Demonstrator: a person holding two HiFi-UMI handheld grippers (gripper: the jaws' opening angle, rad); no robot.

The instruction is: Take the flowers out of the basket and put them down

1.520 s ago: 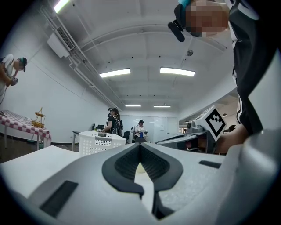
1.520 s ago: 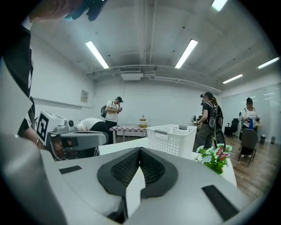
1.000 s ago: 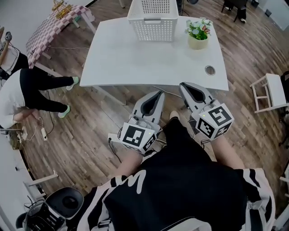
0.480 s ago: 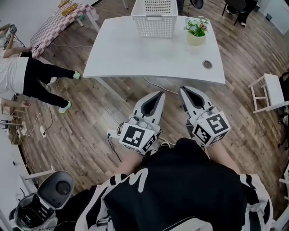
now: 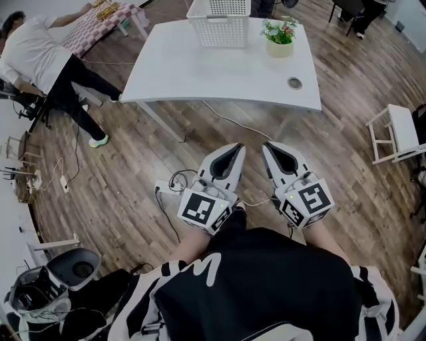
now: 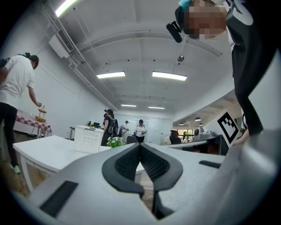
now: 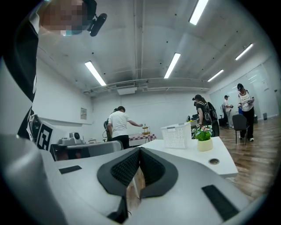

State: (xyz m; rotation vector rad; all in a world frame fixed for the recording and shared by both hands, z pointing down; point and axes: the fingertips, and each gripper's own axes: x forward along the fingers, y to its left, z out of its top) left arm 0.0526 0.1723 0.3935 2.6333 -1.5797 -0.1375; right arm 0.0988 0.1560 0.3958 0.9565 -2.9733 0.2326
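Left gripper [image 6: 140, 146]: jaws pressed together at the tips, pads meeting, nothing btwn them; right gripper [image 7: 139, 152]: same story, tips closed on each other, only a sliver of wood floor [image 5: 133, 173] showing through lower down, nothing held; both hang side by side close to the person's body, tips pointing fwd toward the white table [image 5: 200, 66], marker cubes facing up, both well apart from the table edge; a white cable [image 5: 174, 180] curls on the floor just left of the left gripper; on the table's far side stands the white mesh basket [image 5: 219, 23], upright; the flowers [image 5: 279, 32], green w/ small pink blooms in a cream pot, stand on the tabletop just right of the basket, outside it, not touching it as far as the head view shows; nearer along the same side, a round grommet hole [image 5: 294, 82] in the tabletop; off to the far left a person in a white shirt [image 5: 36, 50] bends toward a table w/ a checked cloth [image 5: 100, 20]; a small white stool [image 5: 399, 133] at the right edge; a grey machine [image 5: 40, 293] at bottom left.
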